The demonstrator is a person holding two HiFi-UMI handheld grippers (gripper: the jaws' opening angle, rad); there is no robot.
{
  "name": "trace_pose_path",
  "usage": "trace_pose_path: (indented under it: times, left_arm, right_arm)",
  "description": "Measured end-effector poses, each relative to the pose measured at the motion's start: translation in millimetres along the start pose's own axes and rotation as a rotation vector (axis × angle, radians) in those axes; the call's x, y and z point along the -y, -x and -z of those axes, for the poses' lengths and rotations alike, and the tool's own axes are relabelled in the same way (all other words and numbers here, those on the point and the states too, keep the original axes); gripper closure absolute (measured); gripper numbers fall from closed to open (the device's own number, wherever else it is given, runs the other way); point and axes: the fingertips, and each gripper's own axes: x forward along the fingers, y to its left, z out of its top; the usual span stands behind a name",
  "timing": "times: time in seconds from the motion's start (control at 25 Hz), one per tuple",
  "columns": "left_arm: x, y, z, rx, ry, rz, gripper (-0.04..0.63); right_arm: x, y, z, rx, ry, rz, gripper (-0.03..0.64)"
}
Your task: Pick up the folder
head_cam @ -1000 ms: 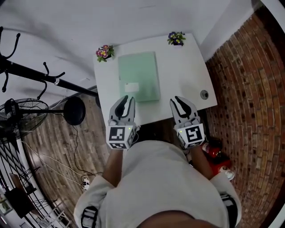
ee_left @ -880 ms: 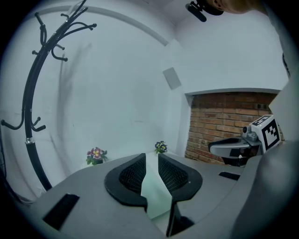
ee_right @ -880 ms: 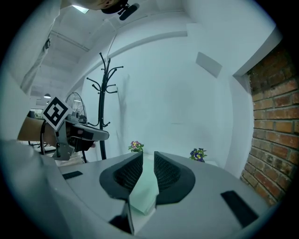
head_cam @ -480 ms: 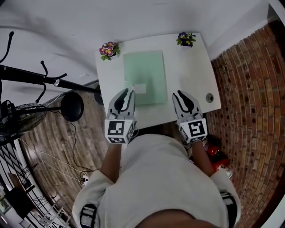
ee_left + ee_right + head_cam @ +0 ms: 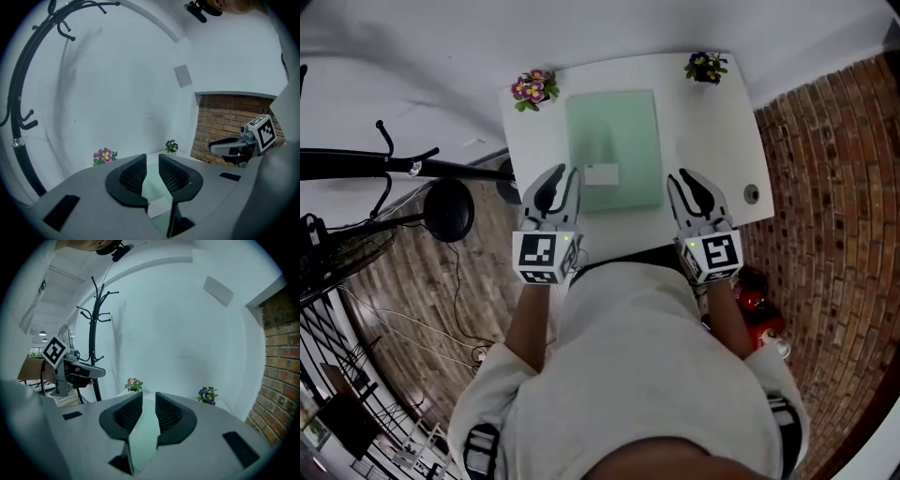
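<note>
Head view, looking steeply down on a small white tabletop [image 5: 712, 141].

- Pale green folder [image 5: 614, 141] lies flat, left of the tabletop's centre, long side running from far edge toward near edge. Its near end stops short of the near edge. White label [image 5: 602, 174] sits at the folder's near-left corner.
- Left gripper [image 5: 564, 173] over the near-left part of the tabletop, tips just beside the folder's near-left corner, not touching it as far as I can tell. Jaws a narrow gap apart, nothing pinched; its own view shows folder and label through the gap.
- Right gripper [image 5: 686, 178] at the near edge, off the folder's near-right corner, apart from it. Jaws a narrow slot apart and just been opening slightly; nothing between them.
- Pink flower pot [image 5: 532, 90] at far-left corner, near the folder's far-left corner. Purple flower pot [image 5: 705, 67] at far-right corner, well apart from the folder.
- Round hole [image 5: 751, 194] in the tabletop near the near-right corner.
- Nothing lies on the tabletop between either gripper and the folder.
- Off the table: black coat rack [image 5: 403, 167] with round base [image 5: 450, 211] to the left, over wood floor [image 5: 441, 300]; red object [image 5: 757, 305] by the person's right side, on the brick surface [image 5: 834, 187].
</note>
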Motion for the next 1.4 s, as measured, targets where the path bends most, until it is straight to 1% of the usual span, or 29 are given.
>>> trace_pose_path:
  times: [0.12,0.2,0.32,0.56,0.96,1.24,1.4]
  left_arm:
    - [-5.0,-6.0,1.6,-0.004,-0.007,0.013,0.520]
    - [-7.6,-8.4,4.5,-0.011,0.003,0.012,0.520]
    - [-13.9,-14.0,14.3,-0.042,0.015,0.011,0.520]
    - [-24.7,-30.2,28.2,-0.089,0.071,0.031,0.520]
    - [-34.4,-55.9,64.1,-0.207,0.083,0.023,0.512]
    - [-37.5,-77.0,85.6,-0.274,0.124,0.022,0.506]
    - [-41.7,-82.6,96.8,-0.311,0.132,0.012,0.505]
  right_arm:
    - [3.4,-10.3,3.5,-0.010,-0.001,0.001,0.528]
    - [6.0,-15.7,8.1,-0.020,-0.004,0.002,0.526]
    - [10.0,-24.9,16.7,-0.039,-0.023,-0.003,0.521]
    - [20.1,-44.5,32.2,-0.083,-0.046,-0.016,0.509]
    - [36.3,-71.7,67.2,-0.171,-0.100,-0.039,0.500]
    - [44.5,-91.0,88.3,-0.216,-0.129,-0.069,0.495]
    - [47.2,-99.9,102.4,-0.244,-0.152,-0.085,0.491]
